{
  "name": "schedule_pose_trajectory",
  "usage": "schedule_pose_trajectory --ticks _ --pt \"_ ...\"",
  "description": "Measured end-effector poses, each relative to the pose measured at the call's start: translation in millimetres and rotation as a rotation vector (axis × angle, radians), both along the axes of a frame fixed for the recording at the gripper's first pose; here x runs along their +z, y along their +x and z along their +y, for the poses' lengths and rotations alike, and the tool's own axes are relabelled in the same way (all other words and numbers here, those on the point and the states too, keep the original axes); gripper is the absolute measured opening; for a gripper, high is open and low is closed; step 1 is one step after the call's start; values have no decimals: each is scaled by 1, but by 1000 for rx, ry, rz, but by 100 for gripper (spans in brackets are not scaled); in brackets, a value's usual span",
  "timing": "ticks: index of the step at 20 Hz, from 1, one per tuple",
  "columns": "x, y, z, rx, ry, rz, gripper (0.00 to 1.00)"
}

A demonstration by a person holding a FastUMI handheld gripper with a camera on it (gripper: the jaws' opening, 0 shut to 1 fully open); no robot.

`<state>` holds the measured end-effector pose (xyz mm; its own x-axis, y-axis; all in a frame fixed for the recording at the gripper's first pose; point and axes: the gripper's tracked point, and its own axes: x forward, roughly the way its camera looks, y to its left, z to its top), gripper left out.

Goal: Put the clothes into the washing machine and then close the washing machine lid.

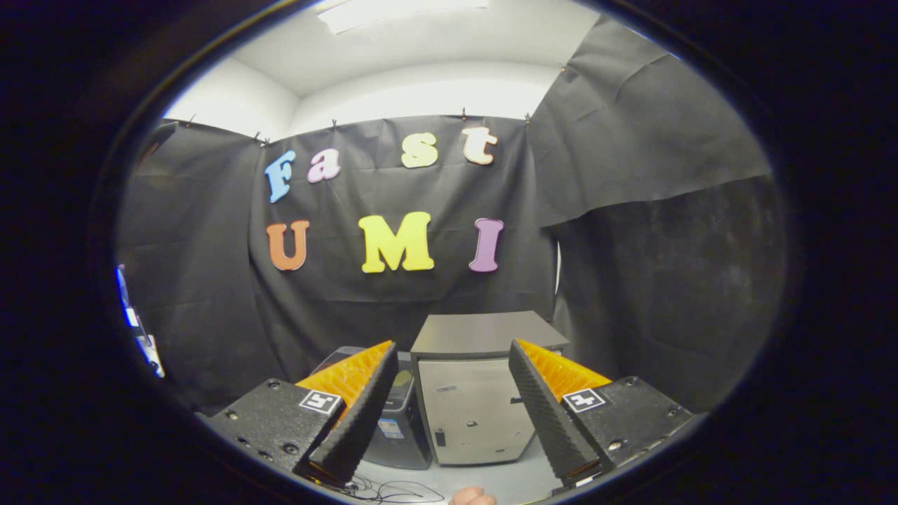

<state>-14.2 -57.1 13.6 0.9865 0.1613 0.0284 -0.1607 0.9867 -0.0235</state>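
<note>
The gripper (452,351) is held up level, its two fingers spread wide apart with nothing between them. Just beyond them stands a grey, boxy metal washing machine (477,393) on a pale floor (505,480), lid down. A dark smaller box (400,421) stands touching its left side.

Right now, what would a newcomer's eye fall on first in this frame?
The gripper hangs open, its two fingers spread wide with nothing between them. Beyond the gap stands a grey box-shaped cabinet on the pale floor, with a darker machine beside it, partly hidden behind one finger. Loose thin cables lie on the floor just ahead of the fingers.
</note>
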Motion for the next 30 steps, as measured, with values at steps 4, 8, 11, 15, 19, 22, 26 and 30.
schedule_pose_trajectory --ticks 4,8,11,15,19,22,26,30 --pt "2 -10 -13 2 -6 -6 100" --pt "2 -13 -22 -15 15 0 100" --pt "4 -15 -26 -20 19 3 100" --pt "5 -17 -27 -23 29 7 100" --pt "5 -17 -29 -32 36 10 100" --pt "7 -17 -31 -40 44 9 100" --pt "7 -18 -31 -42 42 13 100" --pt "10 -18 -28 -33 45 10 100"
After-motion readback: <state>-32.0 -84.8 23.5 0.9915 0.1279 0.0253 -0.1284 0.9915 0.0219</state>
